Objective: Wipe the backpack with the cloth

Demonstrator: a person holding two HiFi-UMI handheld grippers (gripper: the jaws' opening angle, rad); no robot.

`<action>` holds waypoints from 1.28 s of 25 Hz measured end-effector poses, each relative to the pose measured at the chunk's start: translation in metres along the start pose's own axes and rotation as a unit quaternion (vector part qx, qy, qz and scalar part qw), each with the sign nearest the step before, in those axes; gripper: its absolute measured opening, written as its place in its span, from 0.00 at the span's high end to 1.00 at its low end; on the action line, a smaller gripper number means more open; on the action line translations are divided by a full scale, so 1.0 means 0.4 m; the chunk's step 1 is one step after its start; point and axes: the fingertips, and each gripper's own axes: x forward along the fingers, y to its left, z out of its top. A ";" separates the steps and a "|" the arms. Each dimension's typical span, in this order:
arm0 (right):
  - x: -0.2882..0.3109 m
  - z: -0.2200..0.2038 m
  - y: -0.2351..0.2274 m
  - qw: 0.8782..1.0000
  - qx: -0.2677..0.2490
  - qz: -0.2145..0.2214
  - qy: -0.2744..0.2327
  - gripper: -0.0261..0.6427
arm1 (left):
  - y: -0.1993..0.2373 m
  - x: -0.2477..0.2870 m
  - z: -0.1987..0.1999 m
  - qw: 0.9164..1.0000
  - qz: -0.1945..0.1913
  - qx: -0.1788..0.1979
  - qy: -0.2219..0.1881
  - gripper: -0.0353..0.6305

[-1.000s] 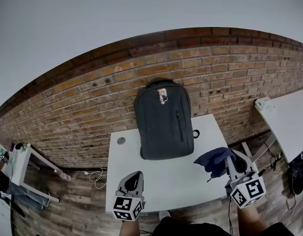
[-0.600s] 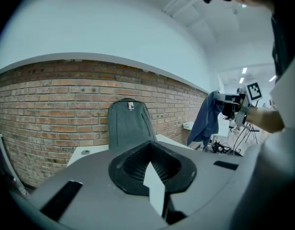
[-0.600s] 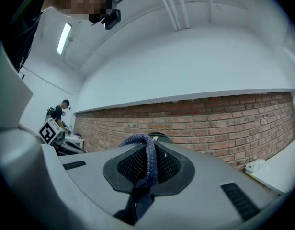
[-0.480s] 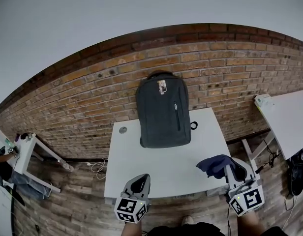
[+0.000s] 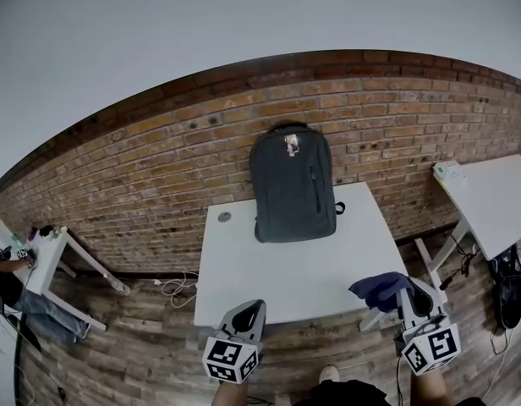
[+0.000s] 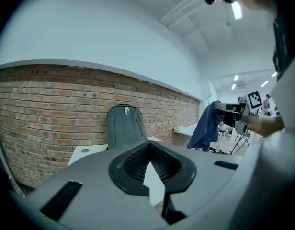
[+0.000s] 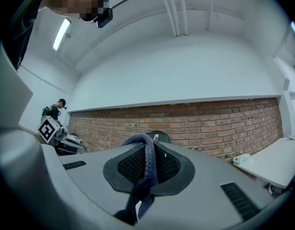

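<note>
We've got a charcoal-grey backpack [image 5: 293, 189] on a white table [image 5: 303, 277]. Our cloth [image 5: 381, 288] shows navy blue, and the brick wall [image 5: 159, 176] is reddish-brown.

Wide bare top on the white table [image 5: 303, 282], middle of the frame, free from the near edge up to the backpack [image 5: 294, 184]. Backpack upright at the far edge, against the brick wall [image 5: 159, 167]: no way past behind. Open wooden floor [image 5: 480, 320] lower right, up to a second white table [image 5: 493, 201].

Backpack [image 5: 293, 183] upright on table [image 5: 303, 277], against wall [image 5: 159, 159].
</note>
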 end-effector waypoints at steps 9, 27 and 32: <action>-0.204 0.023 0.200 1.000 -0.004 -0.008 0.001 0.92 | -0.035 -0.306 -0.111 1.000 -0.003 -0.001 0.014 0.97; -0.534 0.070 0.542 0.999 -0.044 -0.003 0.014 0.92 | -0.092 -0.685 -0.240 0.999 -0.017 -0.031 0.022 0.97; -0.606 0.093 0.546 0.999 -0.034 -0.002 0.007 0.92 | -0.152 -0.713 -0.234 0.999 -0.022 -0.023 0.027 0.97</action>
